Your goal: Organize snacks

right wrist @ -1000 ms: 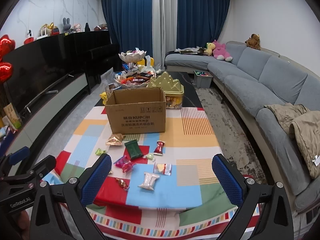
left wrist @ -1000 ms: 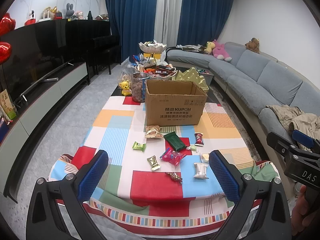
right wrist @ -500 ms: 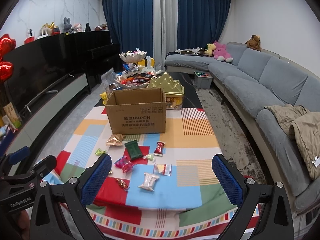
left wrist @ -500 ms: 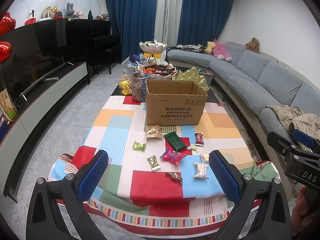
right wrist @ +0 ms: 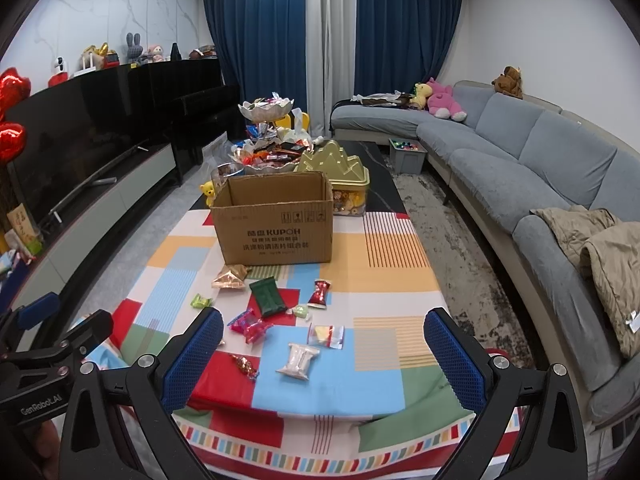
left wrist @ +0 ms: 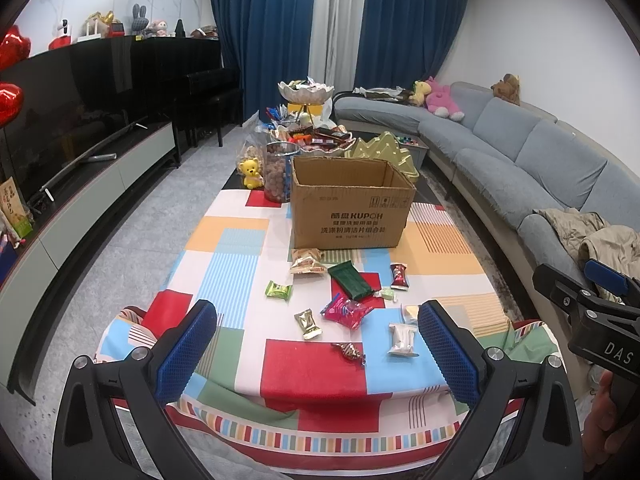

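An open cardboard box (left wrist: 352, 204) (right wrist: 276, 220) stands mid-table on the colourful tablecloth (left wrist: 316, 364). Several wrapped snacks lie loose in front of it: a dark green pack (left wrist: 351, 280) (right wrist: 269, 296), a pink pack (left wrist: 346, 313) (right wrist: 250, 325), a white pack (left wrist: 403, 339) (right wrist: 299, 361), a red candy (left wrist: 399, 276) (right wrist: 319, 293), a gold pack (left wrist: 306, 262). My left gripper (left wrist: 318, 354) is open and empty, held above the table's near edge. My right gripper (right wrist: 324, 358) is open and empty, beside it to the right.
Behind the box stand a jar of nuts (left wrist: 278, 176), a yellow bear toy (left wrist: 251, 173), snack bowls (left wrist: 306, 94) and a gold tin (right wrist: 340, 184). A grey sofa (right wrist: 520, 176) runs along the right; a TV cabinet (left wrist: 80, 200) is on the left.
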`<state>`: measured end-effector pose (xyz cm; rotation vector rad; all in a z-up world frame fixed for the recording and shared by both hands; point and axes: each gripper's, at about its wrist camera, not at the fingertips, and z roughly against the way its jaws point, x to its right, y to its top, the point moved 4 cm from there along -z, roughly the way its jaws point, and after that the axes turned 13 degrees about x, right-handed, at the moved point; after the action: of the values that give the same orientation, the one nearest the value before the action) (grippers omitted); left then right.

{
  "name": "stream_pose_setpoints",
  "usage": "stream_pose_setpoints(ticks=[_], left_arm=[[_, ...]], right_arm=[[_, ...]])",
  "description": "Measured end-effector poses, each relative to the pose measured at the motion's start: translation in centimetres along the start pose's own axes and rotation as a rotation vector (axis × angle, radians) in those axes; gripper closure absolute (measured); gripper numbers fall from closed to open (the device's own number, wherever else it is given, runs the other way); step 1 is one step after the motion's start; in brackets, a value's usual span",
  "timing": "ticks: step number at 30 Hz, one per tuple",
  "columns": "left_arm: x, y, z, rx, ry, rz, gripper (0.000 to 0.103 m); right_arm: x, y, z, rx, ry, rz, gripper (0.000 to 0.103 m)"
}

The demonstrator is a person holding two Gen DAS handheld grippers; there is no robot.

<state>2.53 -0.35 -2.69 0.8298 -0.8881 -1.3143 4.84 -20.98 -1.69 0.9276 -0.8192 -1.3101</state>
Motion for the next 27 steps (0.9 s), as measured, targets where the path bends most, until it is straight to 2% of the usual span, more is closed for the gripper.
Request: stream_pose_setpoints(ticks=[14, 27], left_arm=[[0.0, -1.4, -0.3, -0.007, 0.005, -0.012, 0.001], [0.4, -1.5, -3.5, -0.07, 0.026, -0.046, 0.001]], right_arm=[[-0.1, -0.5, -0.4, -0.009, 0.0, 0.002, 0.001], [0.0, -1.0, -4.1, -0.065, 0.009, 0.021, 0.001]])
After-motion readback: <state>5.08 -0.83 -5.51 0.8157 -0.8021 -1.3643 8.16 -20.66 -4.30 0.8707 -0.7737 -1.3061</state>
